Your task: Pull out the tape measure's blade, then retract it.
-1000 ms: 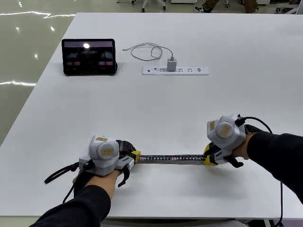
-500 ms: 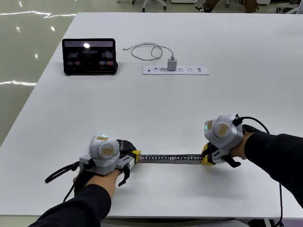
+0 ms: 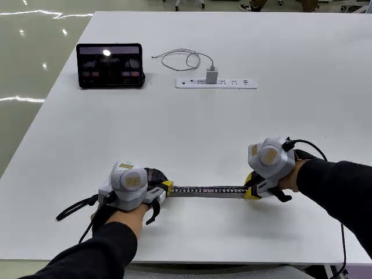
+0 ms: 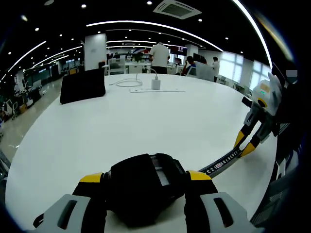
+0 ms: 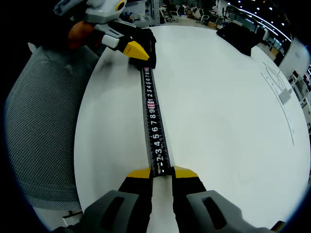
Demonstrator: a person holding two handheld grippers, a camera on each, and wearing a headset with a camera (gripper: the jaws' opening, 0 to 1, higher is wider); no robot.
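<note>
Where the head view looks down on the white table [image 3: 203, 133], the left tongs [image 3: 161, 192] lie near its front edge, clamped on the black case [image 3: 154, 176] of the tape measure; the blade [image 3: 206, 189] runs flat along the table from the case to the right tongs [image 3: 251, 190], which pinch its far end; a tablet [image 3: 109, 65], a power strip [image 3: 216, 83], a charger [image 3: 211, 76] plugged into it and a looped cable [image 3: 180, 58] sit well apart at the back.

In the left gripper view, the left tongs [image 4: 146, 177] stand wide, their yellow-tipped jaws pressed against either side of the case [image 4: 146, 194], which rests on the table; the blade [image 4: 226, 161] leaves to the right and ends between the jaws of the right tongs [image 4: 248, 143]; people [image 4: 159, 54] stand beyond the table.

In the right gripper view, the right tongs [image 5: 162, 172] are almost closed, holding the blade's tip between the two jaws; the numbered blade [image 5: 153, 116] stretches straight ahead to the case [image 5: 147, 41], held by the left tongs [image 5: 136, 48].
</note>
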